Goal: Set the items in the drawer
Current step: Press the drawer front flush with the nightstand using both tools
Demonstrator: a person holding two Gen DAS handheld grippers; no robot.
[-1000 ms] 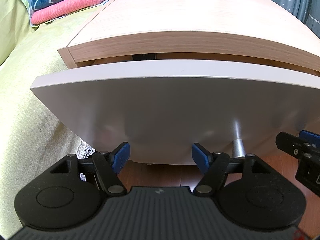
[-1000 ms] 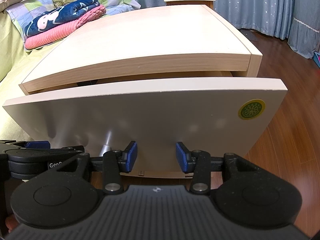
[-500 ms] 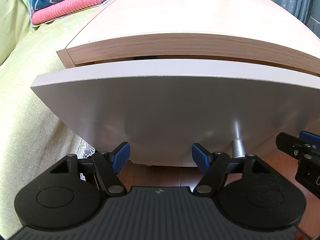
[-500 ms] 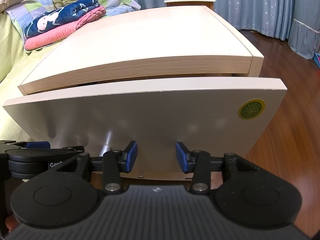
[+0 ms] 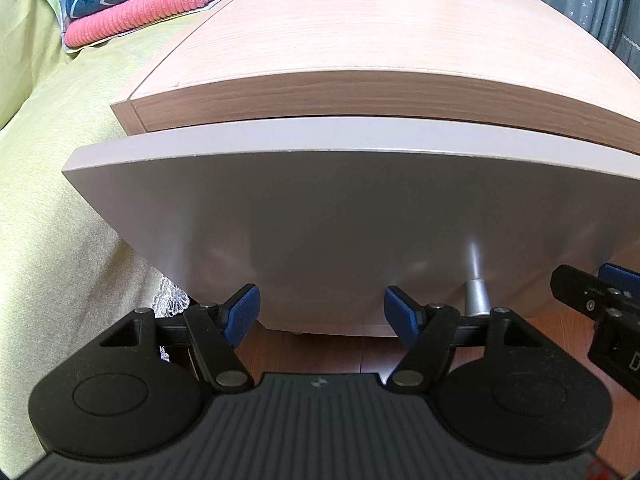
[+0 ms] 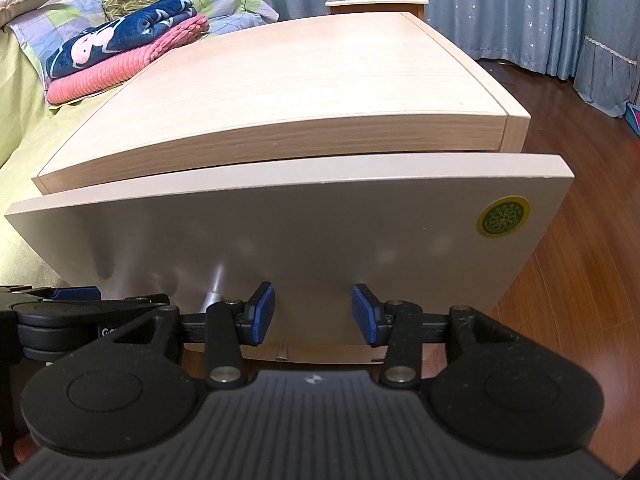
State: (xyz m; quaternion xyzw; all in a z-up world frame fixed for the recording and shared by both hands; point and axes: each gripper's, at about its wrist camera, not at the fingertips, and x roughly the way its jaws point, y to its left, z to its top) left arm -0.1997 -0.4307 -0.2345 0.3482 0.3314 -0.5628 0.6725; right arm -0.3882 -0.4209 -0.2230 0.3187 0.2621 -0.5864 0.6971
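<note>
While nearly shut: pale curved wooden drawer front (image 5: 340, 216) directly ahead of both tools.
Left tool (image 5: 322, 314): fingers apart, empty.
Right tool (image 6: 313, 312): fingers apart, empty.

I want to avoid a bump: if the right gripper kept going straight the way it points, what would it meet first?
Most likely the white drawer front of the nightstand, low on the panel. The right gripper is open and empty, its blue pads already very close to that face; whether they touch it is unclear.
</note>
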